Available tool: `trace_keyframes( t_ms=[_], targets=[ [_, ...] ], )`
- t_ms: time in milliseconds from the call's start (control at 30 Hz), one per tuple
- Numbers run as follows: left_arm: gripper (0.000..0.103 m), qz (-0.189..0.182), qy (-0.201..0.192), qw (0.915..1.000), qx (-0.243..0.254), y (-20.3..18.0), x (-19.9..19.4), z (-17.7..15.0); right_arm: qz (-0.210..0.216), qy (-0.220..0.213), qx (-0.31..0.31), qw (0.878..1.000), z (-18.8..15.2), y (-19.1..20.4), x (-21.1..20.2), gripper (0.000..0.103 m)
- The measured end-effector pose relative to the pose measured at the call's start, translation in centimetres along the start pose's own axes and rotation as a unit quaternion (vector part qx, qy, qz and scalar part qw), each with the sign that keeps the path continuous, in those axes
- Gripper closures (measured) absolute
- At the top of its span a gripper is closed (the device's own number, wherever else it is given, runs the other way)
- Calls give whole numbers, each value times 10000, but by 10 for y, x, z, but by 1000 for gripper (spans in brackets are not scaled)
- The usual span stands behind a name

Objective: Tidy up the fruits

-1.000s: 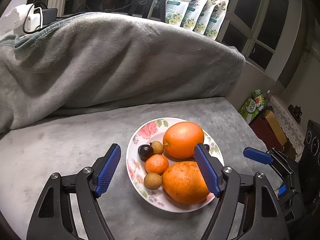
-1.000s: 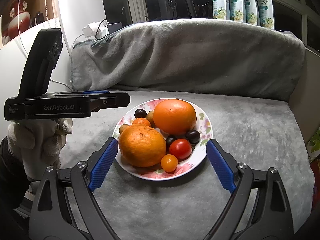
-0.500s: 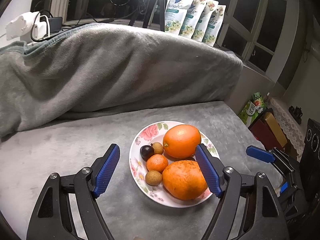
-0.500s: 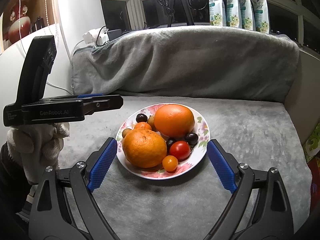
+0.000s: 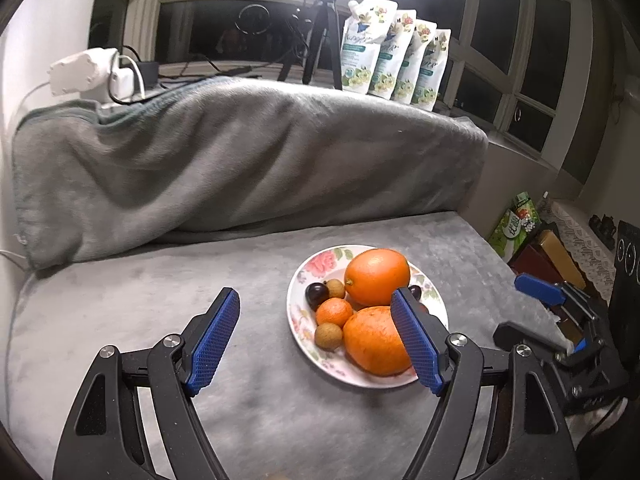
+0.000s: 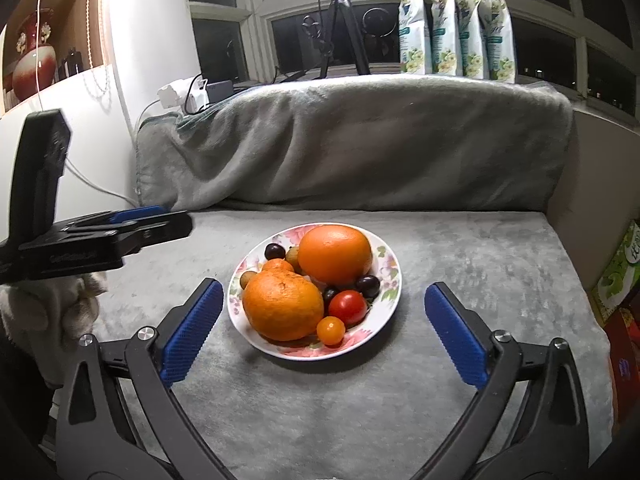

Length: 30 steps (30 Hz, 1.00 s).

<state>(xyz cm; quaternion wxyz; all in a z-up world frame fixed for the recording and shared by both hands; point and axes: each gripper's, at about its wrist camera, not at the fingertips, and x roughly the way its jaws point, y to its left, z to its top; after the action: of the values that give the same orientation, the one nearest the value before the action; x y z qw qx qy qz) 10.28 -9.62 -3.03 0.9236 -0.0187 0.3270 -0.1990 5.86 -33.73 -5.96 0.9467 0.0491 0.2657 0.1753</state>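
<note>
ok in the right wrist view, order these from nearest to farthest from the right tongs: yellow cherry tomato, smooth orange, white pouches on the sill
1. yellow cherry tomato, at the plate's front edge, between the open tongs.
2. smooth orange, at the back of the plate.
3. white pouches, upright on the windowsill behind the grey blanket.

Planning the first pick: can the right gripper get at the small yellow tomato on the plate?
Probably yes: the right gripper is open, and the yellow tomato sits at the plate's near edge, uncovered.
</note>
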Motion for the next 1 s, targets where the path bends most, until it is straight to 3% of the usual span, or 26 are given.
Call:
trace_keyframes(
  t_ms=[200,700,1000],
  targets=[
    [25,243,-100,9997,28,1,-14,-12,-147,-64,101,9998,0,-3,-4,0],
    [25,606,-121,9979,192,-6,-32,-37,-1249,73,343,9916,-6,-11,-3,0],
    [25,722,-125,9972,171,-6,-35,-40,-1230,69,355,9917,-7,-11,-4,0]
  ],
)
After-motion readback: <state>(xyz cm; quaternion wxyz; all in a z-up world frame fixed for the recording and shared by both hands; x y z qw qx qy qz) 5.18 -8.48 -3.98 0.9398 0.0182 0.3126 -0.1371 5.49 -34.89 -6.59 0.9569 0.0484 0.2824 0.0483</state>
